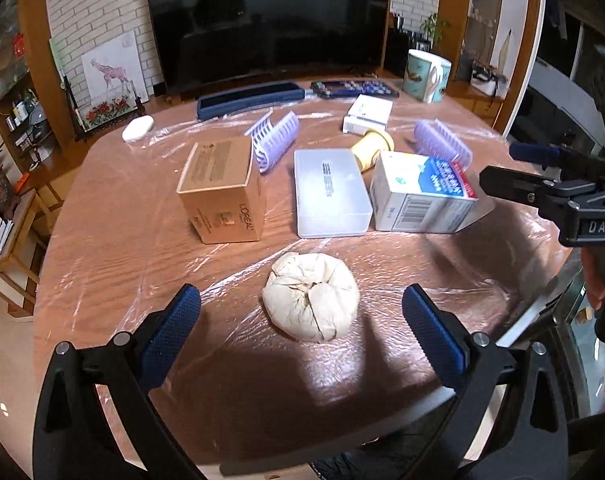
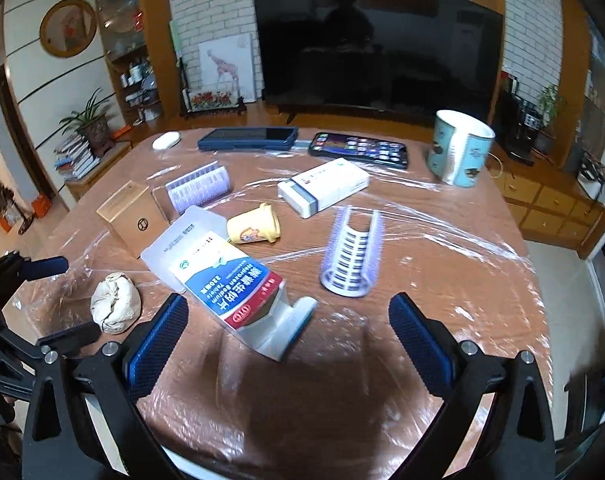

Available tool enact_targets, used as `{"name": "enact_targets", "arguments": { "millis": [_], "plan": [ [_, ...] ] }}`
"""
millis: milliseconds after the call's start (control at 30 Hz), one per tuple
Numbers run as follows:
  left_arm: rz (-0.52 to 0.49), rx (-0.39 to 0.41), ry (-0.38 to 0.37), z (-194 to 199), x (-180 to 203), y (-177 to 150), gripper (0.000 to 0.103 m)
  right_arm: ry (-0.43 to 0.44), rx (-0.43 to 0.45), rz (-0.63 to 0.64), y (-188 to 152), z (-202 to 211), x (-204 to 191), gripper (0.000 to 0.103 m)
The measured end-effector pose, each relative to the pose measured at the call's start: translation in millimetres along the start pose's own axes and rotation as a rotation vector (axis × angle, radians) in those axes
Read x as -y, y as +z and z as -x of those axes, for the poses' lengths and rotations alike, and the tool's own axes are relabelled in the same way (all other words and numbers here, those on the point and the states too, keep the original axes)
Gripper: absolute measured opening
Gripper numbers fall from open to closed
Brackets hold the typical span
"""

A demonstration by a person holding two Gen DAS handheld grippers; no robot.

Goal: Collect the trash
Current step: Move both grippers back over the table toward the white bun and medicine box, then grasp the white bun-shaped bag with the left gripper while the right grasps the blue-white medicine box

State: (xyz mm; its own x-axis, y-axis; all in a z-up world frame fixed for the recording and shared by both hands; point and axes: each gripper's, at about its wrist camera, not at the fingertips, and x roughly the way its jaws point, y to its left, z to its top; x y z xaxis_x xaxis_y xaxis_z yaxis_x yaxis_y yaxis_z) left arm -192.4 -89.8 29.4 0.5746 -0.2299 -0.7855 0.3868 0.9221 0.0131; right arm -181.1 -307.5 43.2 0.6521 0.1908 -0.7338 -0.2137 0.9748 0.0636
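Note:
A crumpled ball of whitish paper (image 1: 311, 297) (image 2: 115, 302) lies on the plastic-covered table near its front edge. My left gripper (image 1: 301, 312) stands open with the ball between and just beyond its blue pads, not touching it. A white and blue medicine box (image 1: 422, 191) (image 2: 238, 287) with an open flap lies beside it. My right gripper (image 2: 288, 320) is open, the box's near end lying between its fingers without contact. The right gripper also shows at the right edge of the left wrist view (image 1: 542, 176).
On the table (image 1: 114, 236) lie a brown carton (image 1: 222, 188), a clear plastic case (image 1: 330, 192), a yellow cup (image 2: 254, 225), purple hair rollers (image 2: 352, 256) (image 1: 273, 138), a white box (image 2: 324, 186), two phones (image 2: 358, 149), a mug (image 2: 460, 148). A television (image 2: 378, 48) stands behind.

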Motion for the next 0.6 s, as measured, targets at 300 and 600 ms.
{"name": "enact_targets", "arguments": {
  "millis": [300, 600],
  "plan": [
    [-0.007, -0.054, -0.038, -20, -3, 4, 0.101, 0.045, -0.062, 0.097, 8, -37, -18, 0.099],
    [-0.003, -0.079, -0.062, -31, -7, 5, 0.101, 0.086, -0.125, 0.143, 12, -62, -27, 0.099]
  ]
}}
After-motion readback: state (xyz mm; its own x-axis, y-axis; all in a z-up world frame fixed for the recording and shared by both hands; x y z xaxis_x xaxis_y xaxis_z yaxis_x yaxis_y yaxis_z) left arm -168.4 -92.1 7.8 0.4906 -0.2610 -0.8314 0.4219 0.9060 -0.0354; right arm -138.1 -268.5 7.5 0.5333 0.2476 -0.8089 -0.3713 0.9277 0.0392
